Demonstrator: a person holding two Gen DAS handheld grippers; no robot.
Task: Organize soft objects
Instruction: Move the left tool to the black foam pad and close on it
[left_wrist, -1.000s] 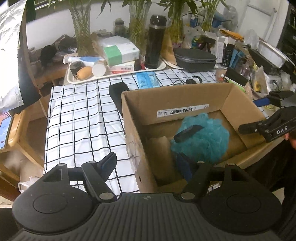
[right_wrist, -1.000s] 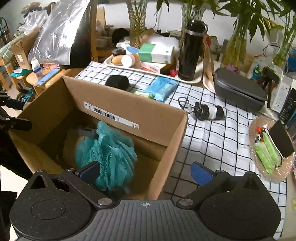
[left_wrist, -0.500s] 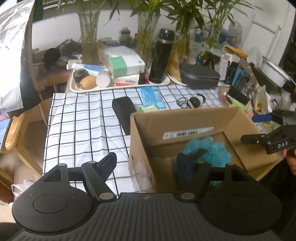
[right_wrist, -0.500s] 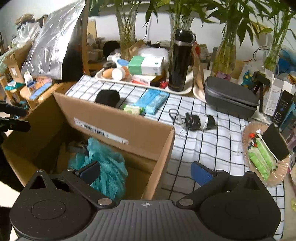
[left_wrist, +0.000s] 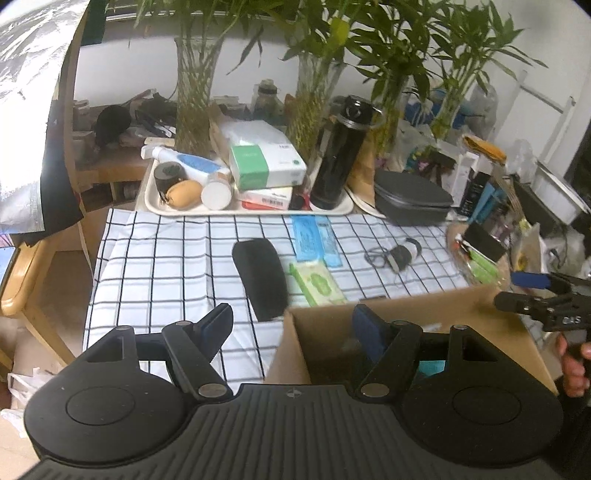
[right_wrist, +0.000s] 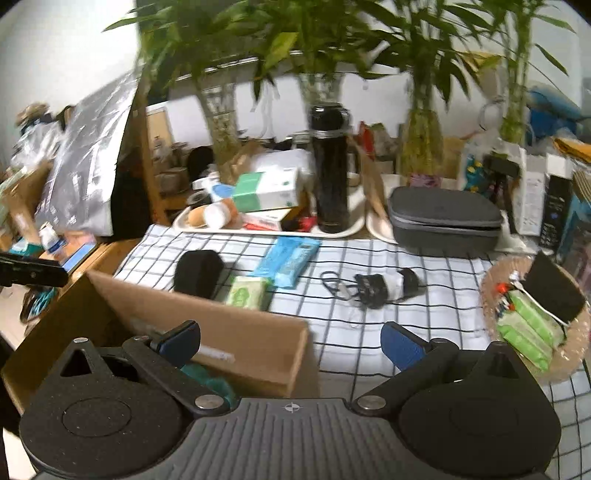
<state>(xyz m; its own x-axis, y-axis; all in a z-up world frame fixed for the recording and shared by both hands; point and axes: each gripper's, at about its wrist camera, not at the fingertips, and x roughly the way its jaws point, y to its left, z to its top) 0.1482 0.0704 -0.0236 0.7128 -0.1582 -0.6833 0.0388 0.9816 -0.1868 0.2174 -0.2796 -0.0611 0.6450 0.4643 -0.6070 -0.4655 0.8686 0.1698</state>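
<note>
A cardboard box (left_wrist: 406, 306) (right_wrist: 236, 332) stands at the near edge of the checked tablecloth. A teal bath pouf (right_wrist: 207, 380) lies inside it, mostly hidden; a teal sliver (left_wrist: 430, 367) shows in the left wrist view. A black soft pad (left_wrist: 262, 277) (right_wrist: 197, 271) lies on the cloth beyond the box. My left gripper (left_wrist: 291, 326) is open and empty above the box's left wall. My right gripper (right_wrist: 291, 341) is open and empty above the box's right corner; it also shows in the left wrist view (left_wrist: 543, 295).
On the cloth lie a green wipes pack (left_wrist: 317, 282) (right_wrist: 247, 291), a blue packet (left_wrist: 314, 240) (right_wrist: 290, 260) and a coiled cable (right_wrist: 373, 286). A tray (left_wrist: 184, 210) with boxes and a black flask (left_wrist: 340, 155), a grey case (right_wrist: 443, 219), plant vases and a basket (right_wrist: 535, 317) stand around.
Both grippers have risen and drawn back from the box, open and empty. The pouf stays in the box and is now mostly out of sight.
</note>
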